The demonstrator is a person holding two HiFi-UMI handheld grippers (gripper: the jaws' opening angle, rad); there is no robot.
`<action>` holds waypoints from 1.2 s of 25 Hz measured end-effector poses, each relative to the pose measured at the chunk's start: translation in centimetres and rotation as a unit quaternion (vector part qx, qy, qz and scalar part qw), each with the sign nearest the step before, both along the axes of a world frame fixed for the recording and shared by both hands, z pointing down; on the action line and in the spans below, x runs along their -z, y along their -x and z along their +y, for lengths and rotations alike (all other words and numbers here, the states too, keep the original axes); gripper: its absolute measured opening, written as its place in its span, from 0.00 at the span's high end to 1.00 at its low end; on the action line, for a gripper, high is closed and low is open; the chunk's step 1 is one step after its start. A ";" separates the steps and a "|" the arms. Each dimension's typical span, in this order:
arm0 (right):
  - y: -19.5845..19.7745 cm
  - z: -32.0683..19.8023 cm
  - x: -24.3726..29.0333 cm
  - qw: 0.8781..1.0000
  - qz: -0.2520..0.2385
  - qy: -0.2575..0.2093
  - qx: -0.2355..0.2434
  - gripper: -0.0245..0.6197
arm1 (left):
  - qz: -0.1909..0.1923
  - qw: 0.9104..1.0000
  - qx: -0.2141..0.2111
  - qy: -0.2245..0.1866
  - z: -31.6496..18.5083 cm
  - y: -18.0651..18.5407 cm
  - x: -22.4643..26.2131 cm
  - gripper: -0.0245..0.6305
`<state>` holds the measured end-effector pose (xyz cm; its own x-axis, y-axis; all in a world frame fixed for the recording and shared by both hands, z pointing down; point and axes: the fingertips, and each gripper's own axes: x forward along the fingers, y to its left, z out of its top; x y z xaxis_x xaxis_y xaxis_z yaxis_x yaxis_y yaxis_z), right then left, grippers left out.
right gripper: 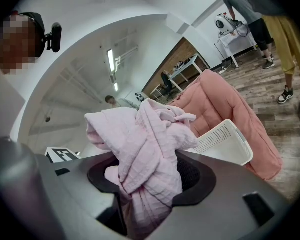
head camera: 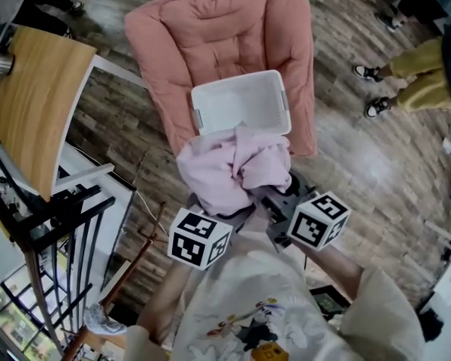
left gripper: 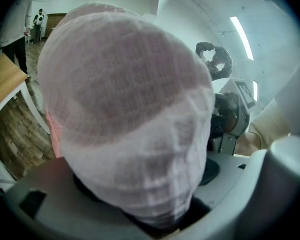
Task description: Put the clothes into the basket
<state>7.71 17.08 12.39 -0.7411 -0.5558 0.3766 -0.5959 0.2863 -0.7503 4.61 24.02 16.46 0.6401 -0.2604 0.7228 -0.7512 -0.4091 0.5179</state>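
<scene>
jaws, left gripper [head camera: 214, 216], right gripper [head camera: 269, 196]: clenched on garment [head camera: 229, 168] (basket [head camera: 240, 81] beyond, on armchair [head camera: 210, 28])

The white perforated plastic basket [head camera: 240, 100] sits on the pink cushioned fabric chair [head camera: 210, 28]. Just before its near rim, the pale pink crumpled cloth garment [head camera: 225, 168] is clamped between the left gripper [head camera: 224, 215] and the right gripper [head camera: 270, 198]. A curved wooden tabletop [head camera: 30, 104] lies left of the chair.

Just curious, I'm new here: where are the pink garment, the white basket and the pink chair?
pink garment [head camera: 225, 171], head view, bunched middle.
white basket [head camera: 240, 105], head view, bare bottom.
pink chair [head camera: 210, 28], head view, back cushion.
</scene>
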 end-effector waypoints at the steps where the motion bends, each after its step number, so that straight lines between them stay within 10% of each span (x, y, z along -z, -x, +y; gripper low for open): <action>1: 0.0 -0.2 -0.1 1.000 0.002 0.000 0.000 0.57 | 0.002 1.000 0.000 0.001 -0.1 0.0 -0.1 0.41; 30: 3.3 -7.9 -9.0 0.999 0.046 0.010 -0.005 0.57 | 0.028 0.999 0.008 0.014 -7.7 3.0 -9.2 0.41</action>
